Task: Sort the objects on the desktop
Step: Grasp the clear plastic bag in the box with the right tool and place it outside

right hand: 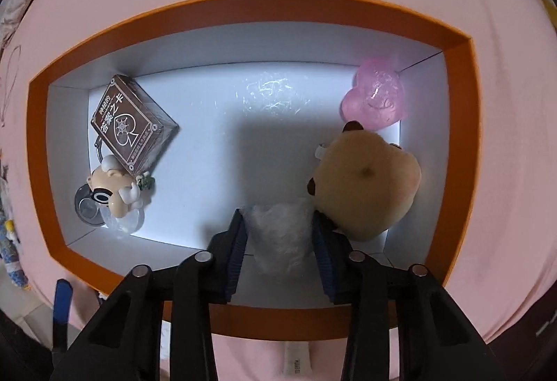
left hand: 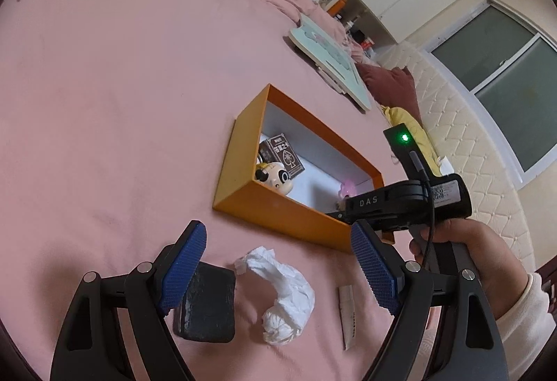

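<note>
The left gripper [left hand: 278, 273] hangs wide open over a crumpled tissue [left hand: 282, 297] on the pink bedsheet [left hand: 122, 102], a black pouch [left hand: 205, 304] beside it, the orange box [left hand: 243, 144] beyond.

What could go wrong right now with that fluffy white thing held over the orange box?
The right hand-held gripper pinches a soft white clump right beside the plush bear head; its finger might snag the plush. The clump may cling to the pads on release. Outside the orange box, the crumpled tissue could be brushed away by the open left hand-held gripper.
</note>
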Motion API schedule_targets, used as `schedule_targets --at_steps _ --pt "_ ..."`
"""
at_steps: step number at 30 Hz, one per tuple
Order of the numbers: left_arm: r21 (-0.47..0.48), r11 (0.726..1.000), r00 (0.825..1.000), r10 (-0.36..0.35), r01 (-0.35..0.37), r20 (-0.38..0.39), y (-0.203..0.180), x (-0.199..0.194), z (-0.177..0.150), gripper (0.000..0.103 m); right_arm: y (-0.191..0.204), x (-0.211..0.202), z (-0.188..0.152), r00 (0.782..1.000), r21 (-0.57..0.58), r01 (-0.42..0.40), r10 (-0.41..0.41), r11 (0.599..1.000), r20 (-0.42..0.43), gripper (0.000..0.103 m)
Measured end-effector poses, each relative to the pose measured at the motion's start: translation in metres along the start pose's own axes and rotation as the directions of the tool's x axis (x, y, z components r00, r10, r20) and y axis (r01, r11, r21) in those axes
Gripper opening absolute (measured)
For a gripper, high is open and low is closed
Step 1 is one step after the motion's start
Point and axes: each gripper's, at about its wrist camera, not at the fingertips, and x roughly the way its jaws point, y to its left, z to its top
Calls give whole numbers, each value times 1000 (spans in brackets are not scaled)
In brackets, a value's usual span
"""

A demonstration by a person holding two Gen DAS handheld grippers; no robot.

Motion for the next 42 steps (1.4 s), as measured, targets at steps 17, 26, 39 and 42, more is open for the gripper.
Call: schedule_targets --at_steps 17,26,39,42 --pt "-113 994 991 15 1 136 18 -18 7 85 -3 -97 -138 882 -176 -293 337 940 331 27" --pt "-65 997 992 40 -32 123 12 -16 5 85 6 2 -192 913 -225 -222 283 949 293 35" --pt "4 997 993 72 -72 94 3 -12 -1 85 -8 -51 -214 771 -307 -222 359 926 527 70" --pt "46 996 993 75 -80 88 -4 -10 -3 85 -24 -55 -202 753 -247 -239 340 939 564 70"
